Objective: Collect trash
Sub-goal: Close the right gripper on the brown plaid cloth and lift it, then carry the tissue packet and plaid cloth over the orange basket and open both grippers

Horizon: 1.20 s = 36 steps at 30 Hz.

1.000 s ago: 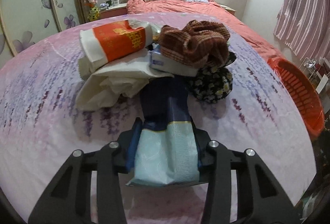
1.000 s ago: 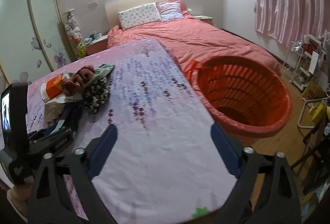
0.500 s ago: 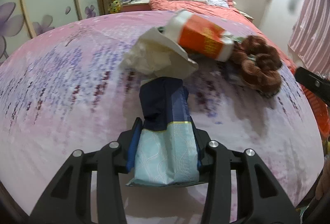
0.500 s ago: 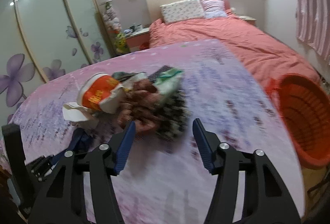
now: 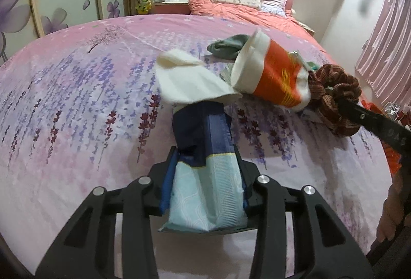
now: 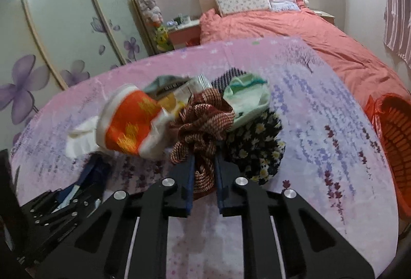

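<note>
Left gripper (image 5: 205,171): jaws clamped on blue wrapper (image 5: 205,166), low over the sheet | right gripper (image 6: 204,173): jaws pinched on brown knit cloth (image 6: 203,130) in the pile | you lift slowly, shedding neighbours | orange basket (image 6: 395,140) far right.

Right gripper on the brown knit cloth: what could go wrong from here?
1. The right gripper pinches only a fold of the brown knit cloth; it may slip out.
2. The orange paper cup and floral cloth lie against it and could be dragged along.
3. The left gripper, holding the blue packet, sits close; they may collide.
</note>
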Each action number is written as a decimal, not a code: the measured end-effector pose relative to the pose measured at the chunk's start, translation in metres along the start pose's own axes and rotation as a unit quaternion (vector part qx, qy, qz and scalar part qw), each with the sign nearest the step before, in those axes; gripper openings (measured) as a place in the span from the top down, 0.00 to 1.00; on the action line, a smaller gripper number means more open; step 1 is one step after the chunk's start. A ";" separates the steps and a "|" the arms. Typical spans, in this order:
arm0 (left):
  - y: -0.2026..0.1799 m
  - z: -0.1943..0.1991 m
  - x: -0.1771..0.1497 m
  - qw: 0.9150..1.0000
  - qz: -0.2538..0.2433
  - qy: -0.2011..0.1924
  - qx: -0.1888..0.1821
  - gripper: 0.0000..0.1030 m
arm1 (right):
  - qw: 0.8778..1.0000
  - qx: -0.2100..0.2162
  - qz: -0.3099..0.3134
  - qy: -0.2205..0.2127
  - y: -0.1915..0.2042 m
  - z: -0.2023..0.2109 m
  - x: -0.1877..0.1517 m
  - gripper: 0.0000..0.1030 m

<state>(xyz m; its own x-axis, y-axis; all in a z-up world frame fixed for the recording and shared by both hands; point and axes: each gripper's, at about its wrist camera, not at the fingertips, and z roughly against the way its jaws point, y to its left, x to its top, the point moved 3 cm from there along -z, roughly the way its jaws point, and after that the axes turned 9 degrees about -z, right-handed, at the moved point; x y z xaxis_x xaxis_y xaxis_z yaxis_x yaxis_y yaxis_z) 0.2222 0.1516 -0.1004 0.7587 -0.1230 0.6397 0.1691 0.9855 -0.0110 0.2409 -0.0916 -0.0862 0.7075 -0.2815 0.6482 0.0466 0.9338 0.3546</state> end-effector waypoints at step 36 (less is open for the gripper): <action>-0.185 0.105 0.095 0.978 -0.107 -0.134 -0.118 0.62 | 0.978 -0.034 -0.088 -0.186 -0.130 0.152 0.051 0.88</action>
<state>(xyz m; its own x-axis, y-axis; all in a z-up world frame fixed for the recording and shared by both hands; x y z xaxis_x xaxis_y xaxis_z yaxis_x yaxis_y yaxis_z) 0.1969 -0.0298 0.0428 0.5042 -0.2574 0.8244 0.4698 0.8827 -0.0118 0.1638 -0.2608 0.0035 0.3792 -0.4880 0.7861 0.2006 0.8728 0.4450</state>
